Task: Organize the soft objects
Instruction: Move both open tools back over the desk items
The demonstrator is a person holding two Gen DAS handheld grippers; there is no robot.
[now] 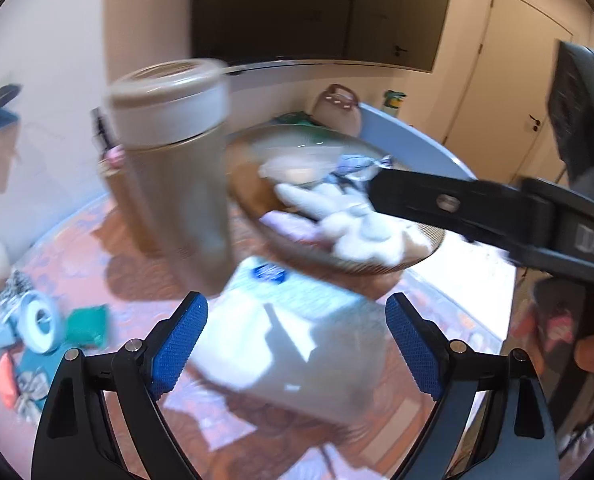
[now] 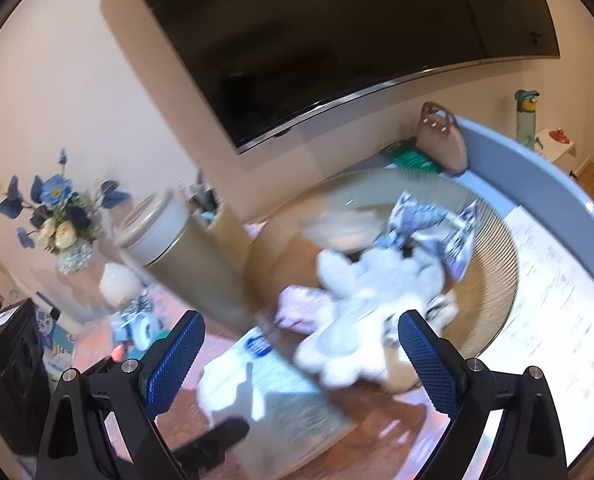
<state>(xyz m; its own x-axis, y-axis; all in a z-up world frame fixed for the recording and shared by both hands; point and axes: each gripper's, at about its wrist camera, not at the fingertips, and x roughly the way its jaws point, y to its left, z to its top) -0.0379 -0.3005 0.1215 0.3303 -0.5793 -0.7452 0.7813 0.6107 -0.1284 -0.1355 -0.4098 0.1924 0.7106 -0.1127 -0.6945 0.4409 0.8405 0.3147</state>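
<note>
Judging from the left wrist view, the sorting is partly done: one white plush toy (image 1: 361,224) and one patterned pouch (image 1: 361,162) are seen lying in the single woven basket (image 1: 429,254) on the desk (image 1: 473,276), while one white soft pack (image 1: 293,344) lies just in front of the basket, under the left gripper (image 1: 297,344), whose jaws are spread wide with nothing between them. One green soft piece (image 1: 87,326) and one tape roll (image 1: 39,326) are left far to the left, beside one tall canister (image 1: 177,168). In the right wrist view, the right gripper (image 2: 301,364) is likewise held open and empty above the plush toy's edge; one flower bouquet (image 2: 59,216) and one handbag (image 2: 443,144) are counted behind.
</note>
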